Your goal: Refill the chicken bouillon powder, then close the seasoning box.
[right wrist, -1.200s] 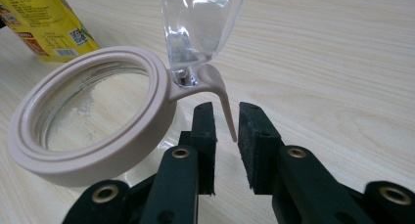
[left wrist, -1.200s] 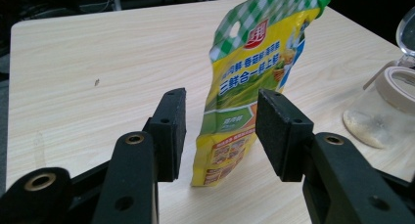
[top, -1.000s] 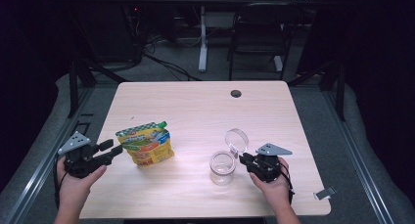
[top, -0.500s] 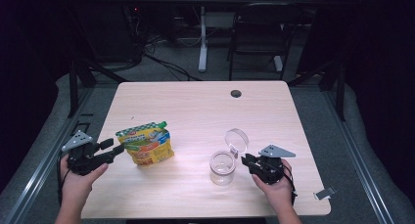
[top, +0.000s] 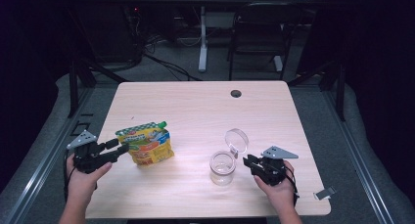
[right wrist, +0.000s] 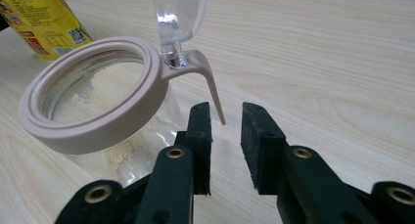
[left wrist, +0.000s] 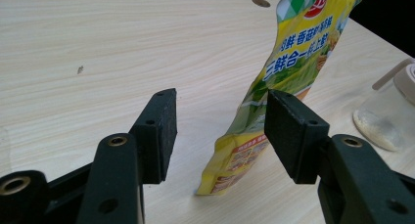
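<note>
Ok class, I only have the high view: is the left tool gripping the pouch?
Observer: No. In the left gripper view the pouch stands between the jaws of the left tool, which have just been opening. There is a clear gap at one pad.
Operator: And the right tool?
Observer: Its jaws have just been opening too. The beige tab of the jar hangs between them, and it seems untouched.
Operator: Anything in the jar?
Observer: A little pale powder at the bottom.
</note>
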